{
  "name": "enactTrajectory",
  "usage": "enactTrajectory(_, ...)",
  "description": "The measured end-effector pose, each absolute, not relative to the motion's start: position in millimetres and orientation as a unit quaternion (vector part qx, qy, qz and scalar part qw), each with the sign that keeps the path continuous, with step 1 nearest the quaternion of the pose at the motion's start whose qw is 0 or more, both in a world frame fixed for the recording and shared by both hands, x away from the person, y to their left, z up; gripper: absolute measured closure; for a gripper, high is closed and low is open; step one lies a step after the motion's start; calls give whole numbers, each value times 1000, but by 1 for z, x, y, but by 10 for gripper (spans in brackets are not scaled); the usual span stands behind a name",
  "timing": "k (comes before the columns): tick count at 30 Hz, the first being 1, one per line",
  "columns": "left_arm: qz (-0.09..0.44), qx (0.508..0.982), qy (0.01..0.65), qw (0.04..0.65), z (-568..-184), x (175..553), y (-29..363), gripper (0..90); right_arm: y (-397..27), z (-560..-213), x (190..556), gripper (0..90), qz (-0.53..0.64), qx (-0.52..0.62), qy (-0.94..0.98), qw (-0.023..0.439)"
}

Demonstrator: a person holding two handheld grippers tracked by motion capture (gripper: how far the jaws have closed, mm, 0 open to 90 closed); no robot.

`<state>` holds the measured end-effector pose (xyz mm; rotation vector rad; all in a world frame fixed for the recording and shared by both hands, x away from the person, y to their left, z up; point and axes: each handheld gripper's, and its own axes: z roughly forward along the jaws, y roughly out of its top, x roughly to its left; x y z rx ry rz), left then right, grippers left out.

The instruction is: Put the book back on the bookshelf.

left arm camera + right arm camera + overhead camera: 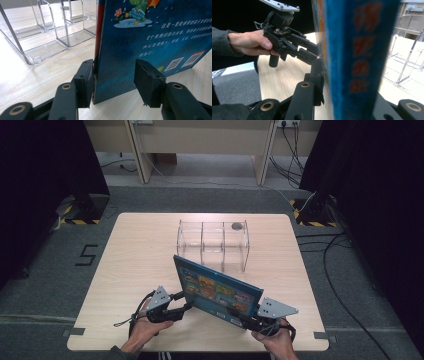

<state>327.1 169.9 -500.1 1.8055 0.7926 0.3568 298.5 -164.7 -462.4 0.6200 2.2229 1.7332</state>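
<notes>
so the book [218,291] is standing upright on its bottom edge near the front of the table [140,255], angled across it, with the clear acrylic organizer [212,245] just behind it. the right gripper [248,320] is clamped on the book's spine end; in its own view the jaws are pressed onto the spine from both sides, so that one has a real pinch on it. the left gripper [113,82] is the sketchy one. in its own view the book's corner sits between the jaws, the left pad touching or nearly touching the spine side, but the right pad [147,82] stands clearly off the back cover with a gap. so it's partly spread around the book, not squeezing it.

what i'd worry about: all the weight hangs on one pinch at one end. a tall thin hardcover held that way wants to pivot, so if the person lifts now, the free end could droop or swing and the book twists out of the right jaws. the covers could also splay open, since only one end is pressed.

second thing, the organizer is light-looking and close behind. if the book goes in there and comes in tilted, its lower corner could catch a divider [202,241] and shove the whole thing back.

there's also a small dark round thing [237,226] on the far right of it, can't tell what.
</notes>
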Motion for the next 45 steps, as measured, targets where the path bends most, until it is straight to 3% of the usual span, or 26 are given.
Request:
enactTrajectory(3,148,760,334,537,-501,327,170,466,-159,-470,298,729,582,237,766,136)
enactTrajectory(4,146,758,336,539,-501,327,170,463,-160,-472,300,674,587,250,759,130)
enactTrajectory(6,146,759,335,539,-501,327,170,463,-161,-473,300,668,588,249,759,127)
enactTrajectory(18,133,760,340,538,-503,328,169,430,-158,-478,299,815,595,239,756,131)
enactTrajectory(23,124,769,321,538,-504,325,164,445,-160,-479,302,816,601,256,746,130)
enactTrajectory(35,117,744,363,548,-500,324,187,426,-168,-463,300,830,629,240,722,161)
enactTrajectory(45,117,779,390,477,-512,330,201,408,-184,-459,303,831,647,262,696,166)
